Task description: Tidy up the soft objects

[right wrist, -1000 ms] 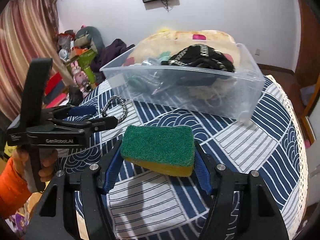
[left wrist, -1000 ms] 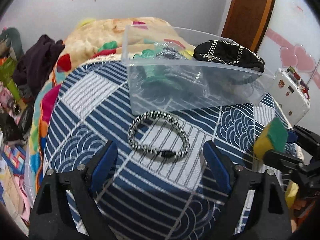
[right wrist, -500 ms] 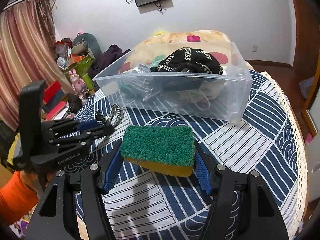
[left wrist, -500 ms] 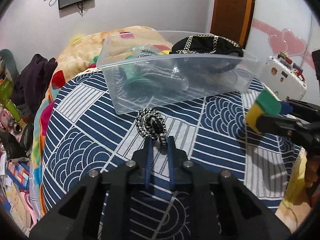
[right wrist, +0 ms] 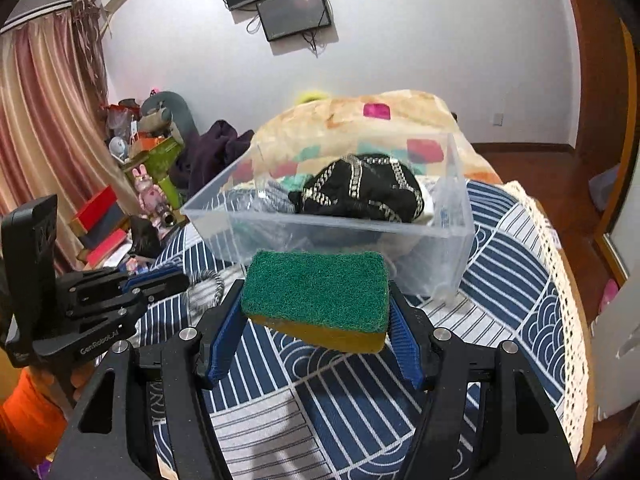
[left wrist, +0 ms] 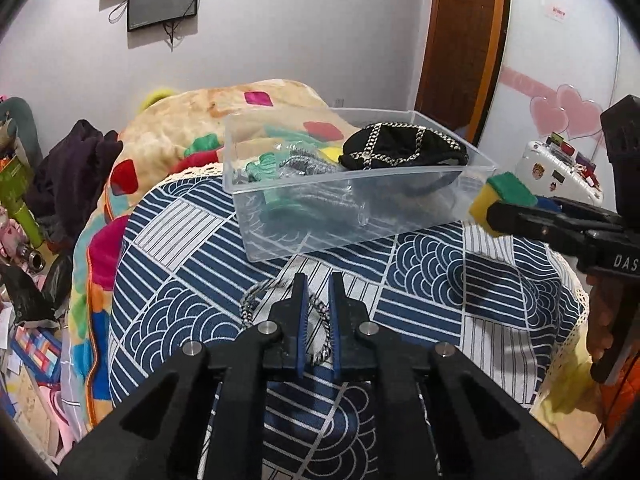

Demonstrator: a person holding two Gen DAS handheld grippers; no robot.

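— What is the left gripper [left wrist: 318, 280] doing?

— Its blue fingers [left wrist: 300, 320] are drawn close together and clenched on the braided black-and-white bracelet [left wrist: 256, 300]. Part of the loop runs between the pads; the rest bulges out to the left of them, above the blue-and-white patterned cloth [left wrist: 440, 280]. I cannot tell whether that loose part touches the cloth.

— And the right gripper [right wrist: 316, 308]?

— It is grasping a sponge [right wrist: 318, 288], green scouring side up, yellow foam underneath. The fingers [right wrist: 404, 344] press on its two short ends, and the sponge hangs clear of the cloth. In the left wrist view that same sponge [left wrist: 502, 200] shows at the right, just beside the near right corner of the box.

— Where is the box?

— The clear plastic box [right wrist: 452, 216] stands on the patterned cloth directly ahead of both grippers, near the sponge. Its near wall rises just behind the sponge in the right wrist view.

— What lies in it?

— A black pouch with a pale chain pattern [right wrist: 360, 192] sits highest, toward the right end. In the left wrist view a green item [left wrist: 264, 164] and something grey and wrapped in clear film [left wrist: 308, 160] lie at the left end.

— Anything behind?

— A folded blanket with coloured patches [right wrist: 360, 120], and a dark screen [right wrist: 294, 12] on the wall.
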